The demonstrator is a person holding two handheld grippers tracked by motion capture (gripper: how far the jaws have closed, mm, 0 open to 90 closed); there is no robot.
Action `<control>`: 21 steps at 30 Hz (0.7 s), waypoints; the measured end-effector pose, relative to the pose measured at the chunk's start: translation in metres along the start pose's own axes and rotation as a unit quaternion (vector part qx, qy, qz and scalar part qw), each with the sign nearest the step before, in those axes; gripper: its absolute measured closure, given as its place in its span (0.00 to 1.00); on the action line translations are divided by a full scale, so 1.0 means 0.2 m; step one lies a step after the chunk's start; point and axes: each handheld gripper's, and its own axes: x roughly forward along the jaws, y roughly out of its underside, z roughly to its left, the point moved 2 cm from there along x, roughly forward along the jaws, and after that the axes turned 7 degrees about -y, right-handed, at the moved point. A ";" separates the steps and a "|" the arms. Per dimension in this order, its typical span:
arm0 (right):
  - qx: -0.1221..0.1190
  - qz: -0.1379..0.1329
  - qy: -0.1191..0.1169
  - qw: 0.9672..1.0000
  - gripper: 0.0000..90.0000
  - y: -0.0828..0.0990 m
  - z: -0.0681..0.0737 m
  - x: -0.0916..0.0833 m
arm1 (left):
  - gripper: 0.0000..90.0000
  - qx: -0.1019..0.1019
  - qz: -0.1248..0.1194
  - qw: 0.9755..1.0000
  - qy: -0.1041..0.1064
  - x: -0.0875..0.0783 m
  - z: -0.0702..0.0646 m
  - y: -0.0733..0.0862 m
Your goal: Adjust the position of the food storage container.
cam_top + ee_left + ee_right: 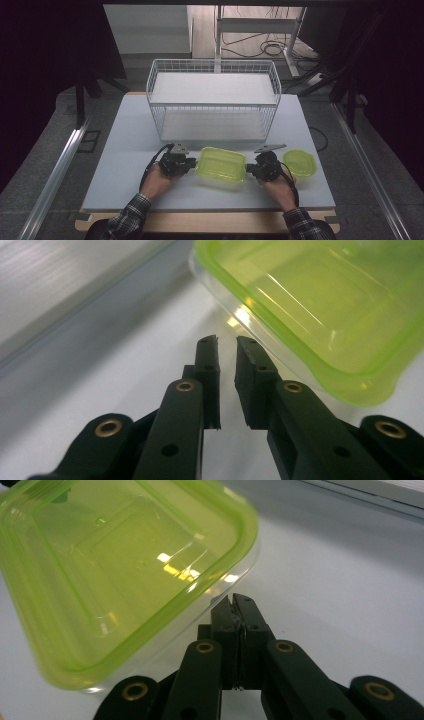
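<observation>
I see a glossy, translucent green plastic container point(221, 164) on my matt grey tabletop point(125, 170), just before the white wire basket point(213, 100); the jaws look matt black.

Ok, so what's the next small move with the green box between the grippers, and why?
Probably ease the left gripper in against the green box. Both grippers are shut and flank it. The right gripper is already at its rim and the left seems just short, so pressing it between them looks likely.
</observation>
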 end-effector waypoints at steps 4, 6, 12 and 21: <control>-0.006 0.002 -0.010 1.000 0.98 -0.01 0.01 0.01 | 0.89 -0.005 0.006 1.000 0.008 -0.04 -0.02 0.03; -0.008 0.003 -0.015 1.000 0.98 -0.01 0.02 0.02 | 0.89 -0.006 0.009 1.000 0.011 -0.06 -0.03 0.05; -0.019 0.008 -0.030 0.999 0.97 -0.01 0.07 0.04 | 0.88 -0.008 0.017 1.000 0.020 -0.12 -0.10 0.09; -0.040 0.017 -0.031 0.999 0.96 0.00 0.11 0.07 | 0.86 -0.017 0.022 0.999 0.030 -0.21 -0.20 0.19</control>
